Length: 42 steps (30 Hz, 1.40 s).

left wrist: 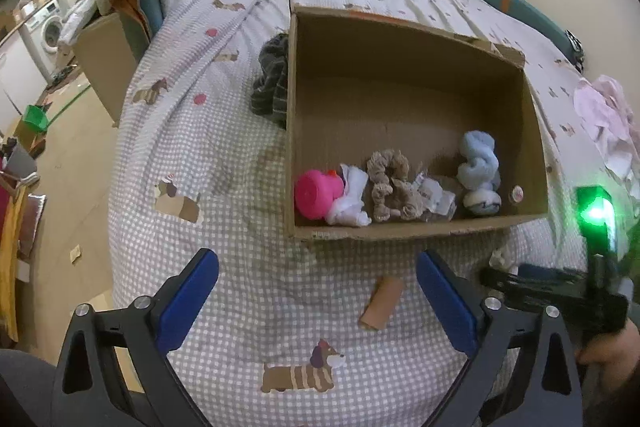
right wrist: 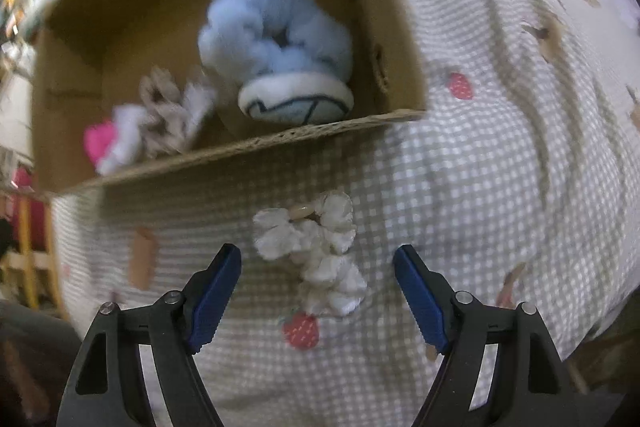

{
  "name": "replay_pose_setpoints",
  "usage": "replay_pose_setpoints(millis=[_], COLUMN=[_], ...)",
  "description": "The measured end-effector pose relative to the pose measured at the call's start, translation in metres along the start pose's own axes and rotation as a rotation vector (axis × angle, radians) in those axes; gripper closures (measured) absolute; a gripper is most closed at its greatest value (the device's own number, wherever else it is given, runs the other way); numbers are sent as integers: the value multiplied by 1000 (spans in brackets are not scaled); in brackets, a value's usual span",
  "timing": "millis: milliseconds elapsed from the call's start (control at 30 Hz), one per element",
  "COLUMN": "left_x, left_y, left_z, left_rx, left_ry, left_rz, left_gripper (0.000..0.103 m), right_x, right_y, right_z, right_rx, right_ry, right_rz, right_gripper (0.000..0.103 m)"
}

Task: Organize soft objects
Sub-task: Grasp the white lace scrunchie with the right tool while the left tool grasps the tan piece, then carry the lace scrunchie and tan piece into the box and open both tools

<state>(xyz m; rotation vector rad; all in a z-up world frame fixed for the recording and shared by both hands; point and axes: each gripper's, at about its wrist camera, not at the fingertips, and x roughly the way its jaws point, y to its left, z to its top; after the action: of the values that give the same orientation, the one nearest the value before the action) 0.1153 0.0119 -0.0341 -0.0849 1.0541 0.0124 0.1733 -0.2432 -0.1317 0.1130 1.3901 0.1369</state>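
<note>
Scrunchie (right wrist: pixel 316 255), white satin, lies on the bed cover (right wrist: pixel 500 147) just outside the near wall of the cardboard box (right wrist: pixel 256 151), w/ its long axis running away from you toward that wall. Your right gripper (right wrist: pixel 318 269) is the nearer one: jaws wide apart, scrunchie dead ahead btwn the tips, nothing held. Left gripper (left wrist: pixel 318 273) also spread, empty, above bare cover by the box's near wall. Right view is blurred, so contact can't be judged. Blue plush (right wrist: pixel 276 43) already sits inside.
</note>
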Motion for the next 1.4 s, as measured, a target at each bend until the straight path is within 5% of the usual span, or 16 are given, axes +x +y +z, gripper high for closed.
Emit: replay_pose_setpoints(millis=[167,267,400,633,700,867,967,1233,1400], left_x=[12,24,47,86,97,95,86,65,35], left_y=[1,-9,-31,-61,-61,-54,-45,-12,6], left_z=[-6,-10,-19,-35,-37,-35,-32,-28,-28], left_rx=[1,25,94,216,207,151,108,25,-81], left_ry=[57,111,185,243,276,268,250,181,125], left_rz=[-17,-52,-87,-60,-79,-123,-138,-10,-57], left_gripper=[18,25,35,49,76,96,96,97,97], right_x=[7,-4,-25,-59,-64,-68,-70,-66,-70], right_y=[6,-3,-16,-30,-31,-35,-31,-17,-9], right_z=[3,2,-2,-11,-13,-19,-20,-16,-17], right_rx=[-39,-17,21,40,29,23,32,-5,-25], right_ry=[0,-35,-106,-186,-189,-180,-178,-155,-155], right_rz=[-92,-101,-147,-51,-38,-21,2,29,53], right_gripper=[70,82,84,84,84,84,84,84,84])
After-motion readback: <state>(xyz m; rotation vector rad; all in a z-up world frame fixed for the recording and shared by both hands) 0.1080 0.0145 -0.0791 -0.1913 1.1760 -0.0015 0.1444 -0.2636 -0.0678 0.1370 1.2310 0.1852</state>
